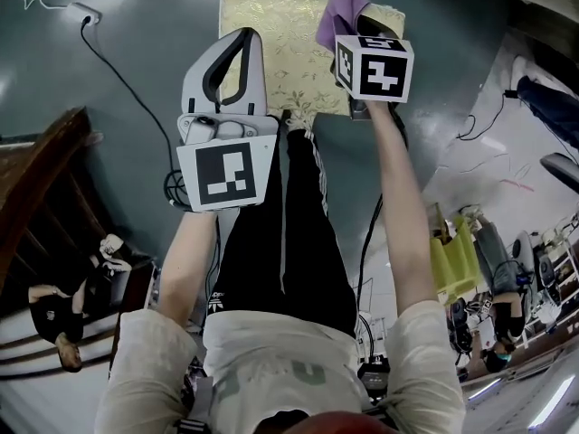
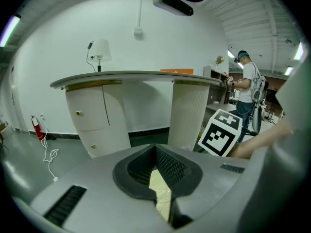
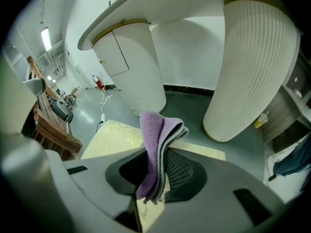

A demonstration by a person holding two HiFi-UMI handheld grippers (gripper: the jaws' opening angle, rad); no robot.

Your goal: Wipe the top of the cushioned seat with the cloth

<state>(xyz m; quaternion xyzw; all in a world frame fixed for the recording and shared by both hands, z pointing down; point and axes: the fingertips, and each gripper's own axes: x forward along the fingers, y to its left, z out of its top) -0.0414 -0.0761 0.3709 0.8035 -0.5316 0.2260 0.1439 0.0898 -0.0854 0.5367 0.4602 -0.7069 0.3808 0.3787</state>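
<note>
The wipe looks not yet begun: the right gripper [image 3: 156,181] clamps the folded purple cloth [image 3: 156,130] over the 2 o'clock corner of the cushioned seat [image 1: 271,34], the left gripper [image 2: 156,169] is closed and empty at 9 o'clock, so next the cloth must be lowered flat onto the fabric.

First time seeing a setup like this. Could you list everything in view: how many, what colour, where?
cushioned seat: one, pale yellow with leaf pattern, on the floor ahead
cloth: one, purple, sticking up from the right tool
counter: one, white, curved top, beyond the seat
ribbed column: one, white, under the counter
table lamp: one, white, on the counter
power adapter: one, white, on the floor, left
bystander: one, white shirt, standing at the right
left tool: one, grey, jaws together, empty, over the seat
right tool: one, grey, shut on the cloth
marker cubes: two, black-and-white, one per tool
forearms: two, bare, holding the tools
</note>
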